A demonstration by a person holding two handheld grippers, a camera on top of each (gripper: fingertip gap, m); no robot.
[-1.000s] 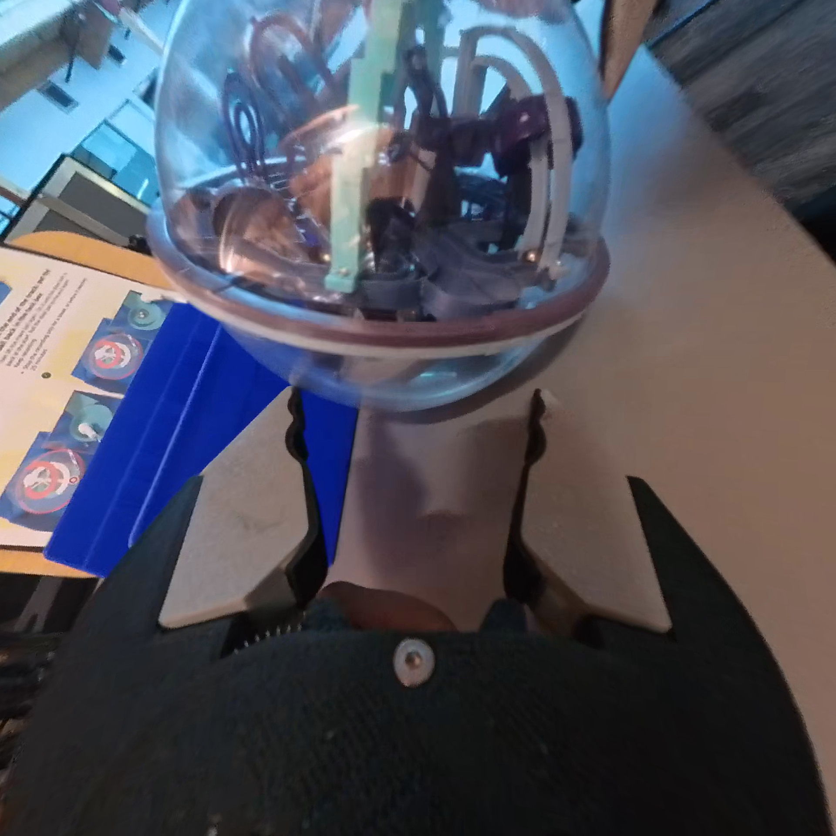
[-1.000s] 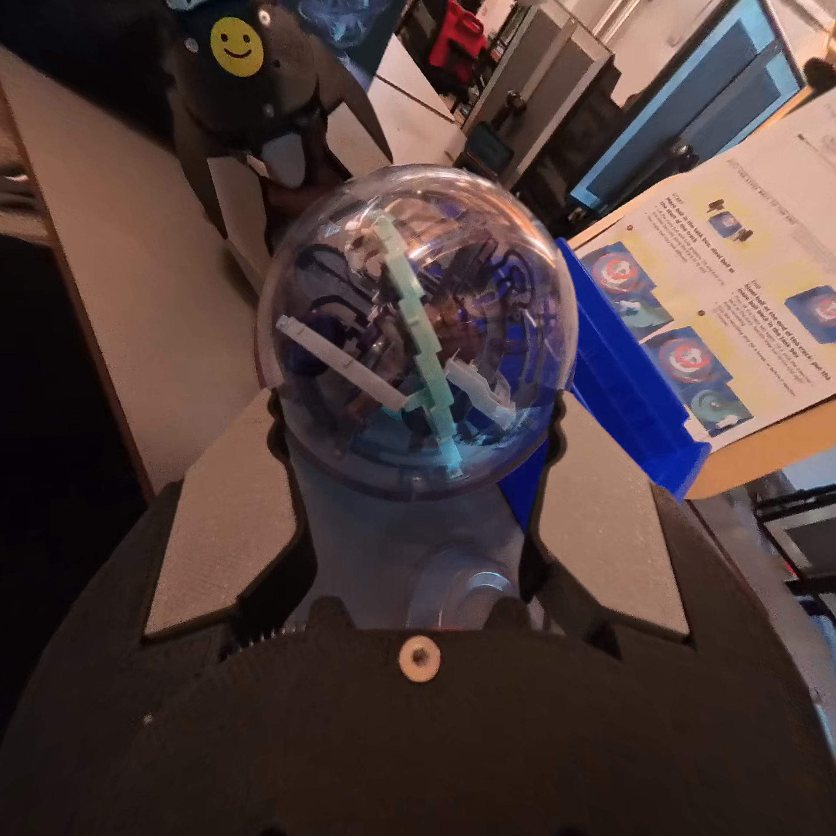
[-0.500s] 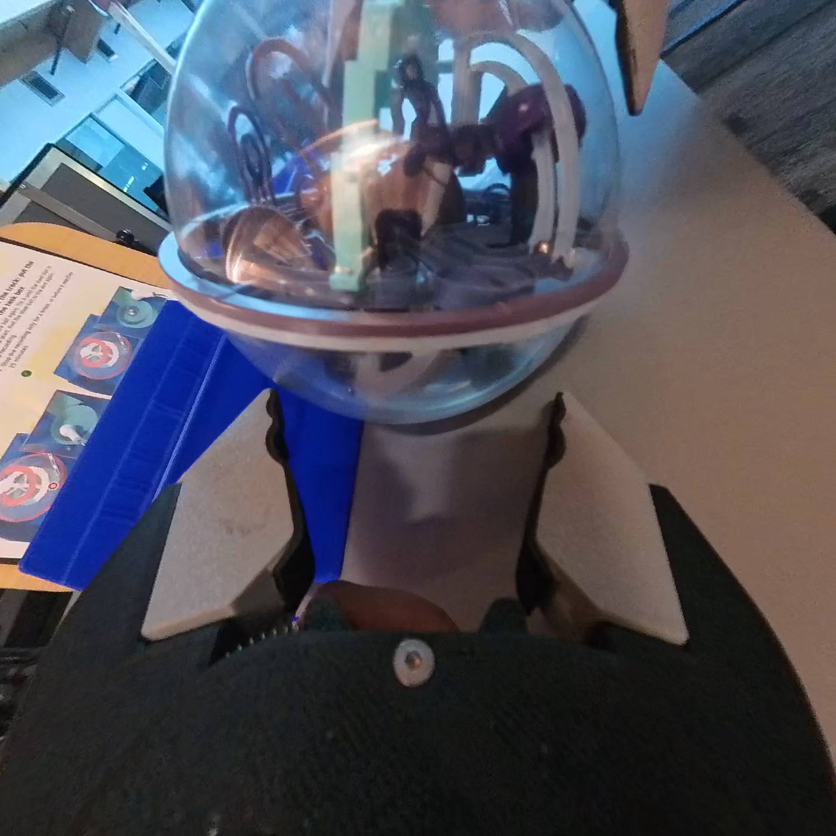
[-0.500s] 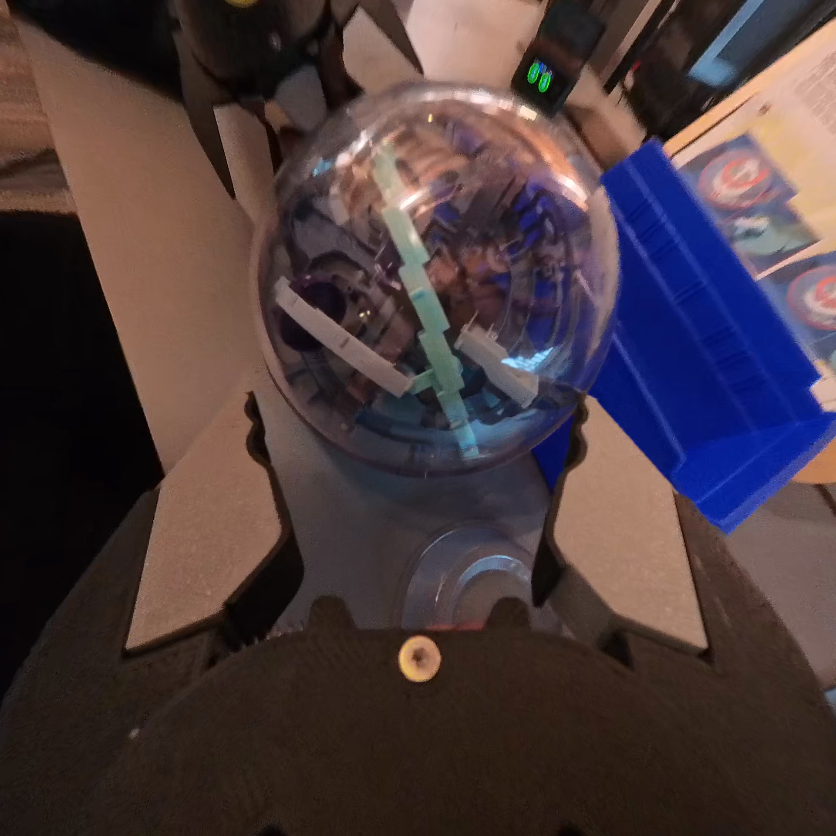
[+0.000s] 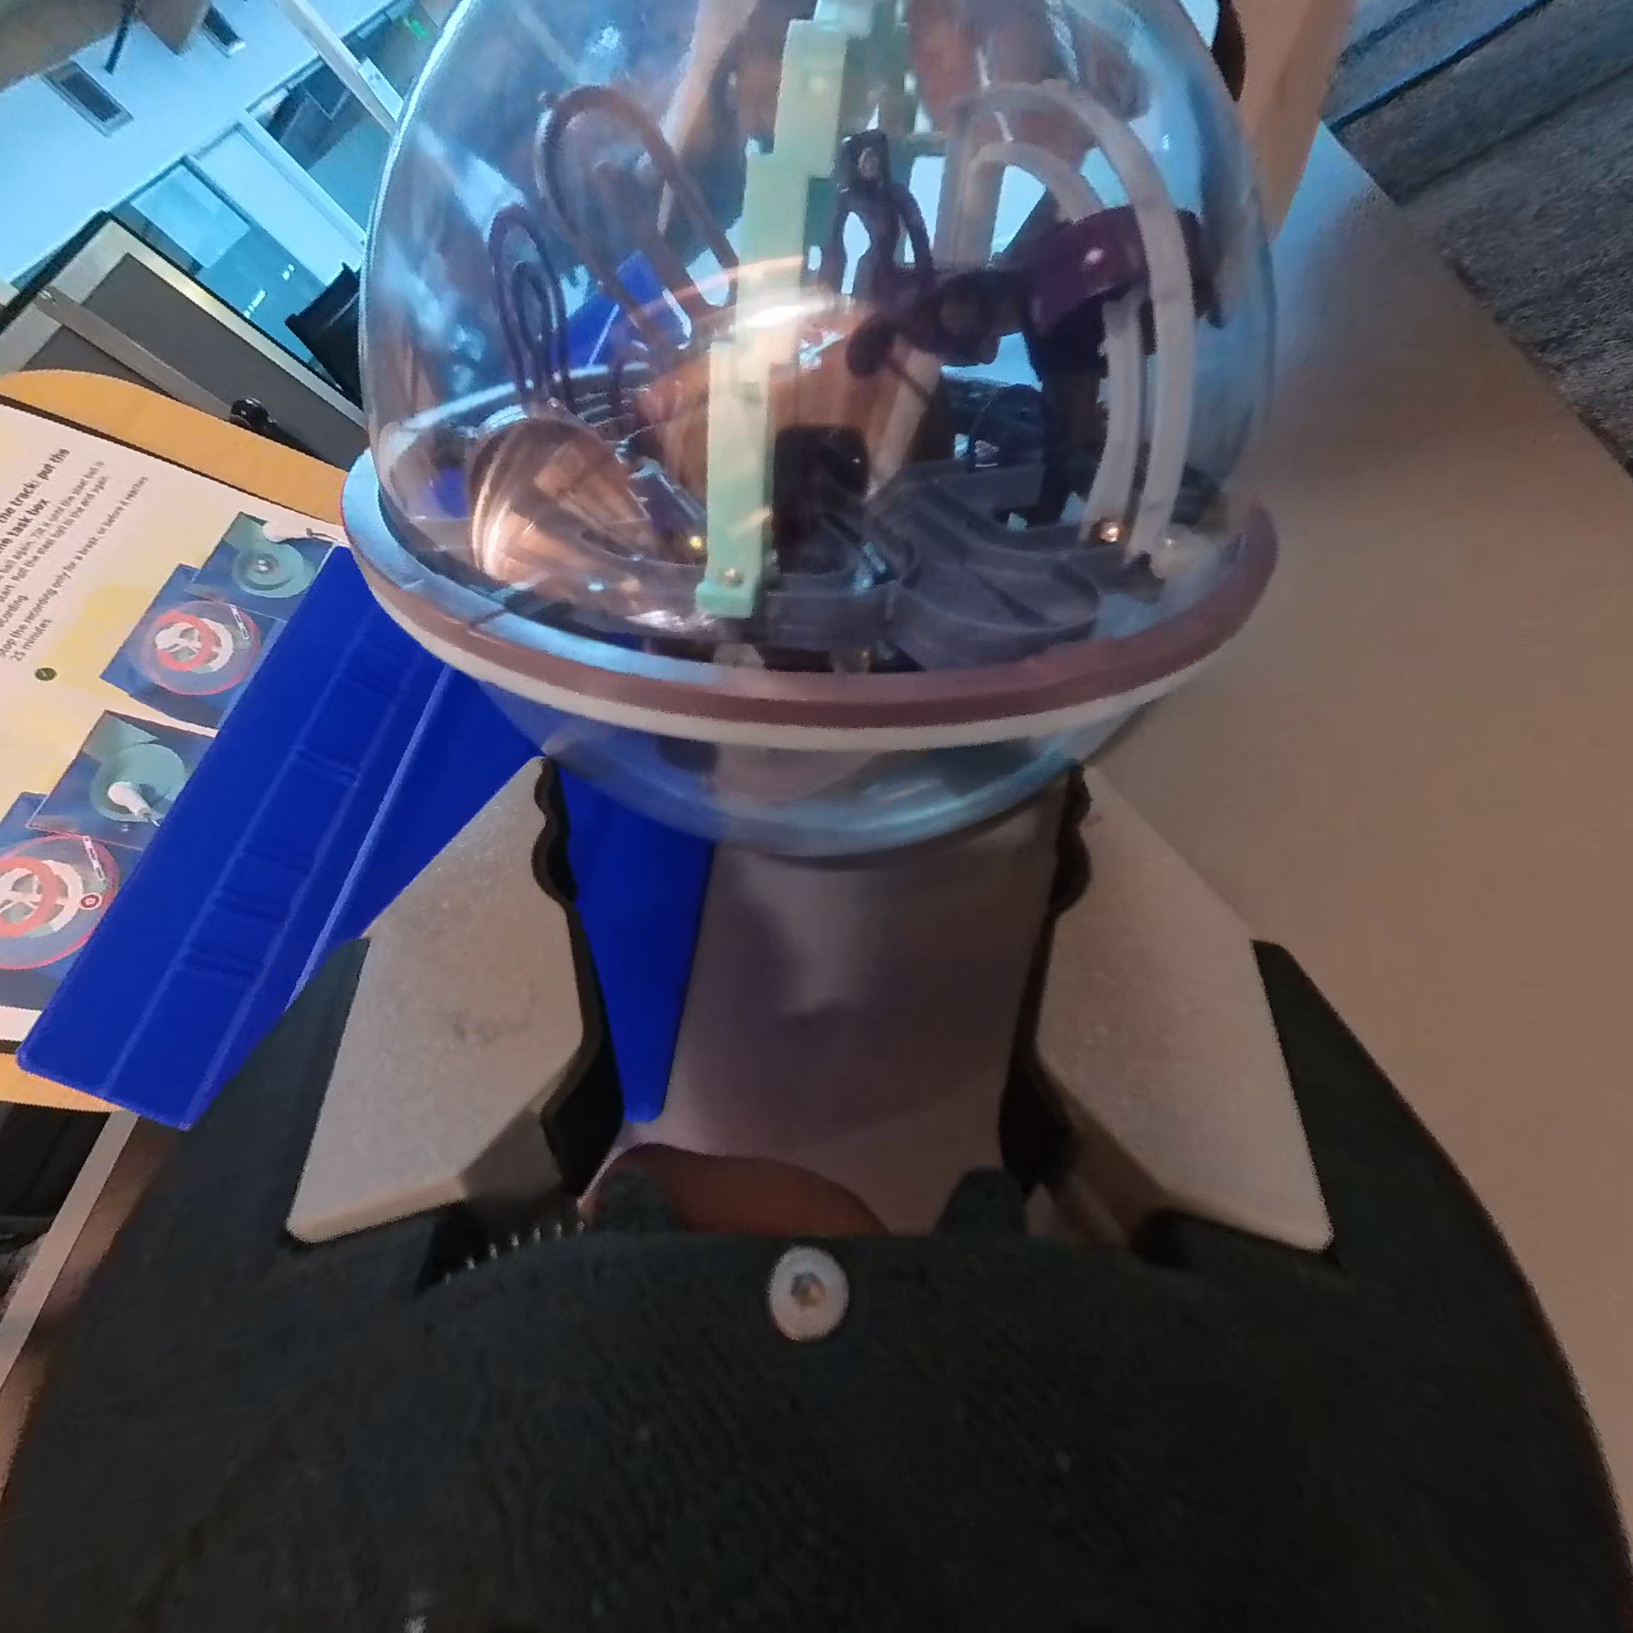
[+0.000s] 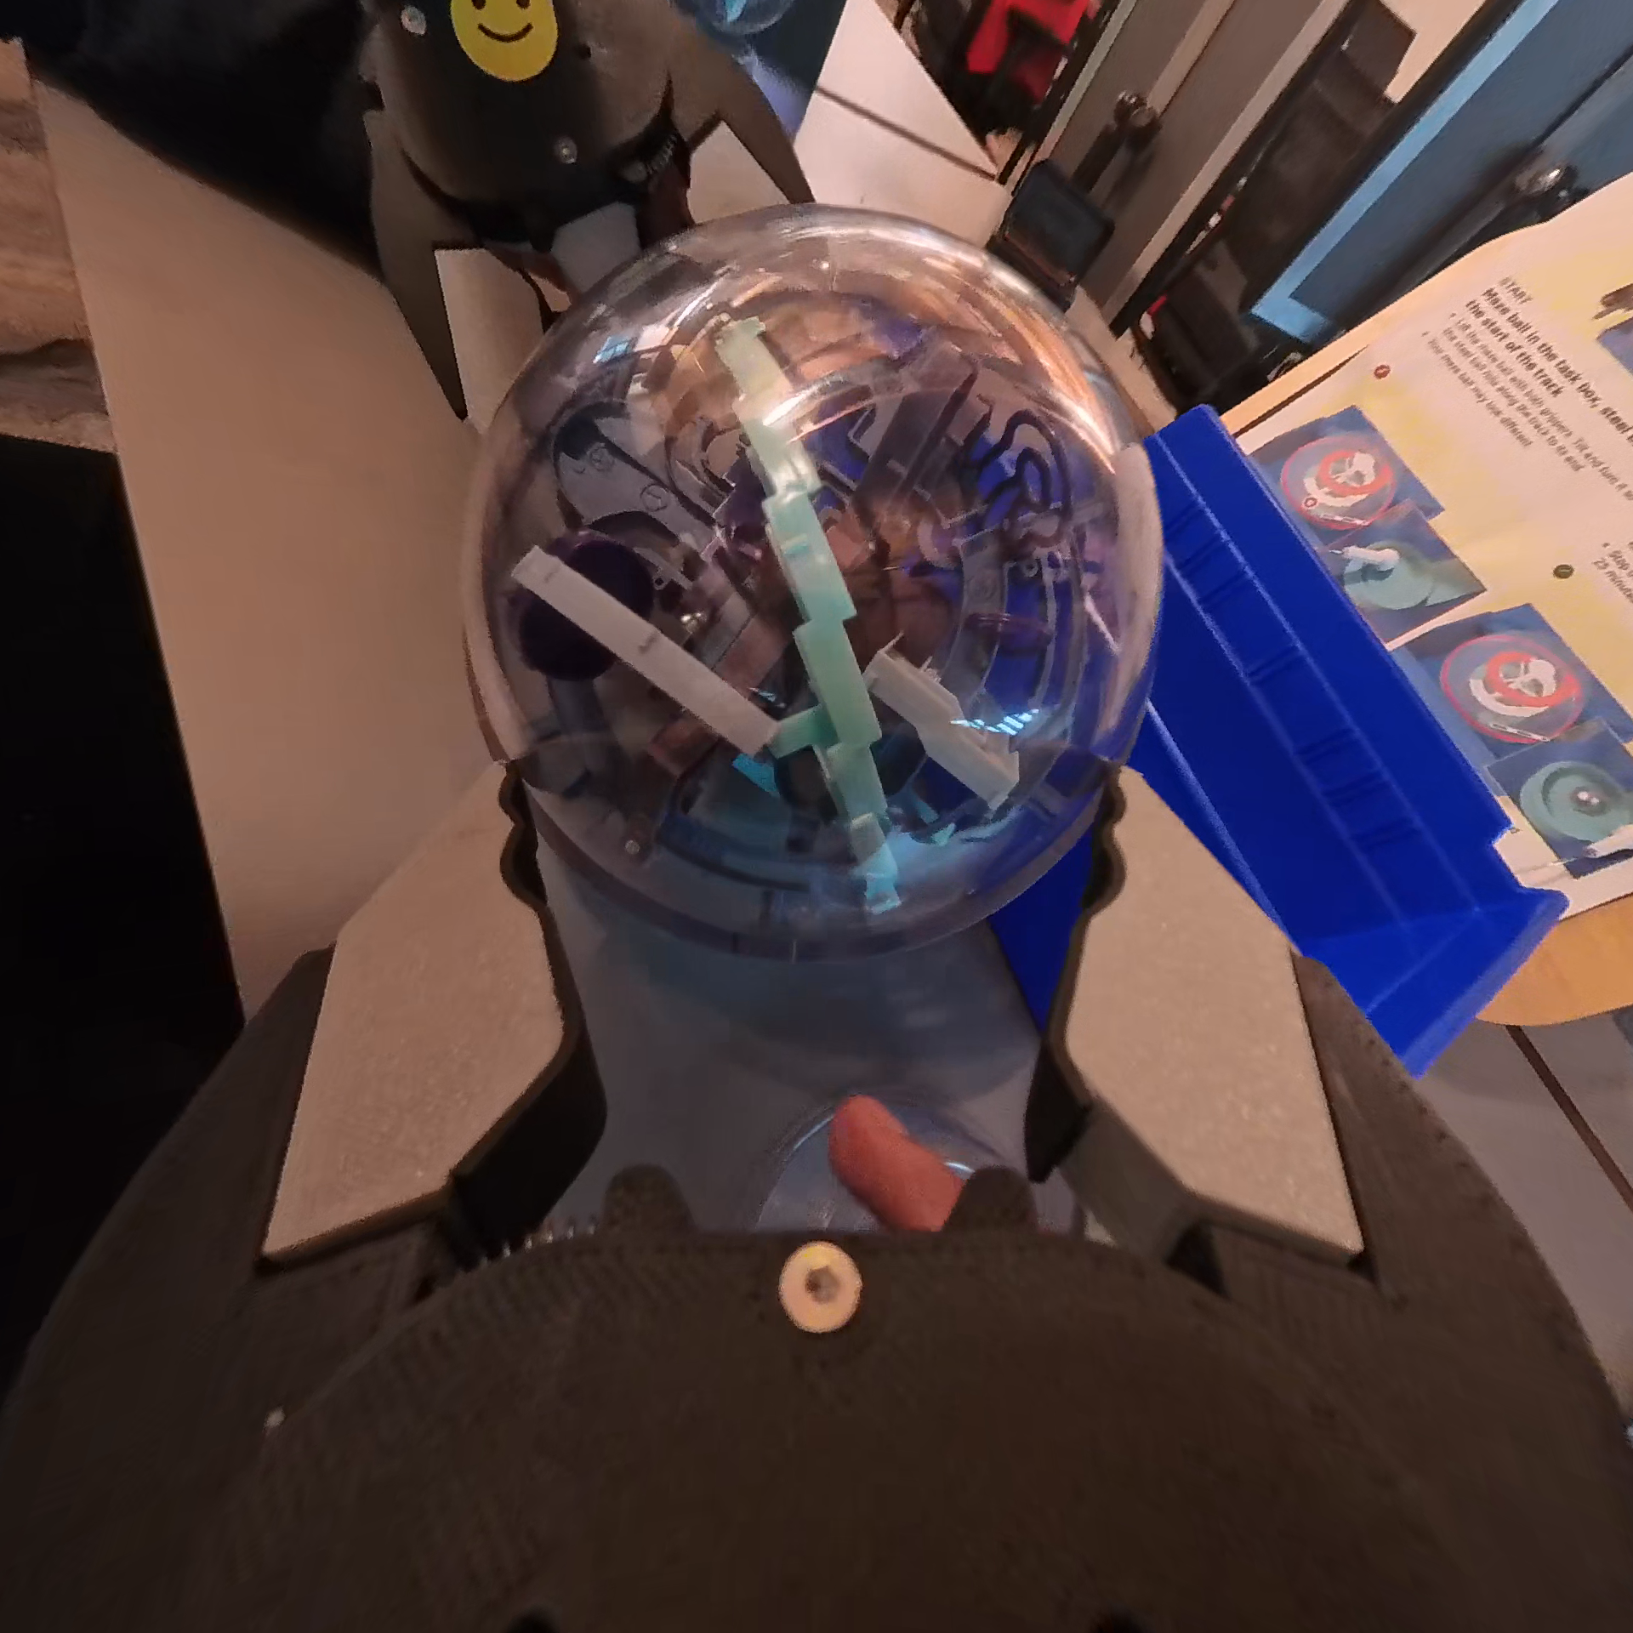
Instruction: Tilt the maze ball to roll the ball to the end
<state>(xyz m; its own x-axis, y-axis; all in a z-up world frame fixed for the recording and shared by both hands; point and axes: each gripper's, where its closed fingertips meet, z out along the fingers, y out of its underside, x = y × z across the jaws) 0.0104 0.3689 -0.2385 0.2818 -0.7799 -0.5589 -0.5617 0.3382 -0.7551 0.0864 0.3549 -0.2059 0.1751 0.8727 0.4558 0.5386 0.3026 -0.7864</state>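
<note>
The maze ball (image 5: 808,424) is a clear sphere with a purple-and-white equator ring and green, white and purple tracks inside. It also shows in the right wrist view (image 6: 808,574). My left gripper (image 5: 808,782) clasps its lower half, both fingertips against the shell. My right gripper (image 6: 806,795) clasps it from the opposite side in the same way. The ball is held above the beige table (image 5: 1370,707). The left gripper's body, with a yellow smiley sticker (image 6: 504,35), shows behind the sphere. I cannot make out the small rolling ball inside.
A blue plastic bin (image 5: 265,884) stands just beside the ball, also in the right wrist view (image 6: 1325,751). A printed instruction sheet (image 6: 1502,442) lies on a wooden board beyond it. A person's fingertip (image 6: 884,1175) shows under my right gripper. Grey carpet (image 5: 1546,177) lies past the table edge.
The ball has been rocked: the right wrist view dipped toward the table half a second ago and has swung back up. Both grippers have kept their hold on the sphere.
</note>
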